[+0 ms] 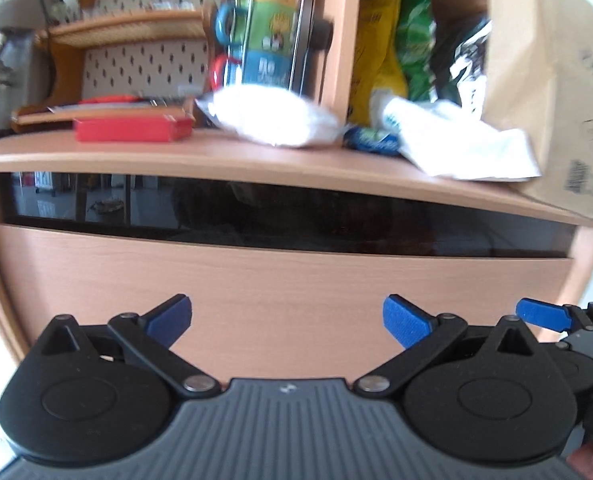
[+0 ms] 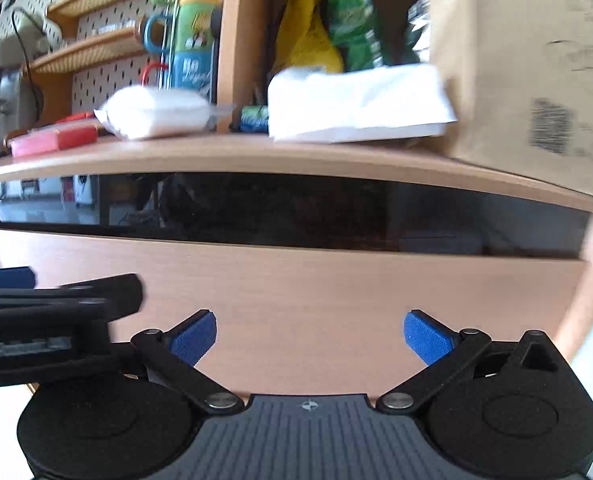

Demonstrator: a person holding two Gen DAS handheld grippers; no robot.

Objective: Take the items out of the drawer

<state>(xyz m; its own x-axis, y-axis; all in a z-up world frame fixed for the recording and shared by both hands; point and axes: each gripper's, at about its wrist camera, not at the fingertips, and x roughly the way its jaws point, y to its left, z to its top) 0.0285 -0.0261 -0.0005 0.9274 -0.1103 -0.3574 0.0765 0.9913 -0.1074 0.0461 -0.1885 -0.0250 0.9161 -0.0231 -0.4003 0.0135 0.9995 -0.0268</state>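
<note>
Both hand-held grippers are parked right in front of the drawer [image 1: 280, 292], which looks closed, its plain wood front filling the lower middle of both views, with a dark glossy strip [image 1: 256, 216] running just above it. The left hand-held gripper [image 1: 286, 318] has its blue pads spread wide apart with nothing between them, pointing straight at the drawer front. Same story for the right hand-held gripper [image 2: 310, 334]: pads wide apart, empty, facing the drawer front. The two sit side by side; each one pokes into the edge of the other's camera view. Can't tell if either actually touches the wood.

Whatever's inside the drawer isn't visible from here.

Above the strip is the table [image 1: 216, 160] top, and it's cluttered: a red box [image 1: 130, 129] on the left, a white pouch [image 1: 272, 114] near the middle, a small blue wrapper [image 1: 370, 141] just beside crumpled white paper [image 1: 468, 144], and a brown paper bag [image 1: 556, 80] on the right. Behind those, a cubby holds yellow and green snack bags [image 1: 396, 40], and there's a stack of colourful mugs [image 1: 264, 24] next to a pegboard [image 1: 136, 64] with wicker shelves. Everything's a bit motion-blurred.
</note>
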